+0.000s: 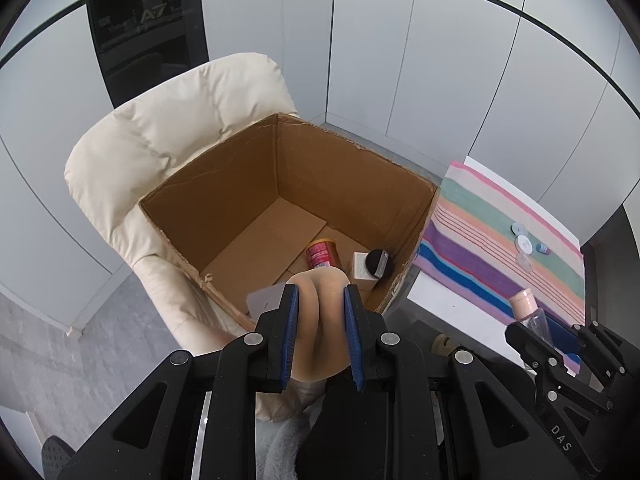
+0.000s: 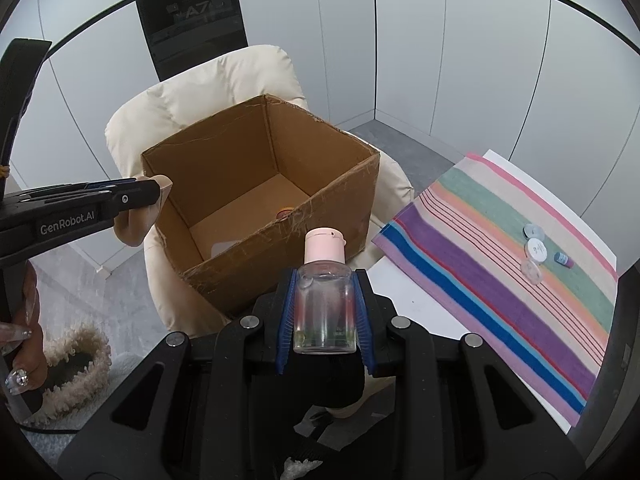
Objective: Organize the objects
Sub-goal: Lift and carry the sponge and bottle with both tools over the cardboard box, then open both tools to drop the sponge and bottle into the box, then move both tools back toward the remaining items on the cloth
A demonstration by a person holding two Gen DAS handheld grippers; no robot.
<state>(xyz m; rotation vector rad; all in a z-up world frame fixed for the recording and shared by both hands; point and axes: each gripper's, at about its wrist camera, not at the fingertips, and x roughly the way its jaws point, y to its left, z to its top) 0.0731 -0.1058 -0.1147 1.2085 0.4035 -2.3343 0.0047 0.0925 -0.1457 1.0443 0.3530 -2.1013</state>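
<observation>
The left gripper [image 1: 320,300] hangs over the near rim of the cardboard box [image 1: 224,184], jaws pinching a soft beige sponge-like piece [image 1: 320,308]. The right gripper [image 2: 325,312] pinches a clear bottle with a pink cap [image 2: 324,300], held short of the box wall at 12 o'clock.

Judging the risks: the beige piece bulges between the jaws and sits right above the rim, so a release here could leave it catching the edge or falling outside onto the cream armchair [image 1: 160,136].

The bottle is smooth and gripped low on its body; tilting it over the rim could let it slip.

Small lidded jars [image 2: 534,246] wait at 2 o'clock on the striped cloth [image 2: 500,280], and inside the box lie a red can [image 1: 320,254] and a white carton [image 1: 362,266].
</observation>
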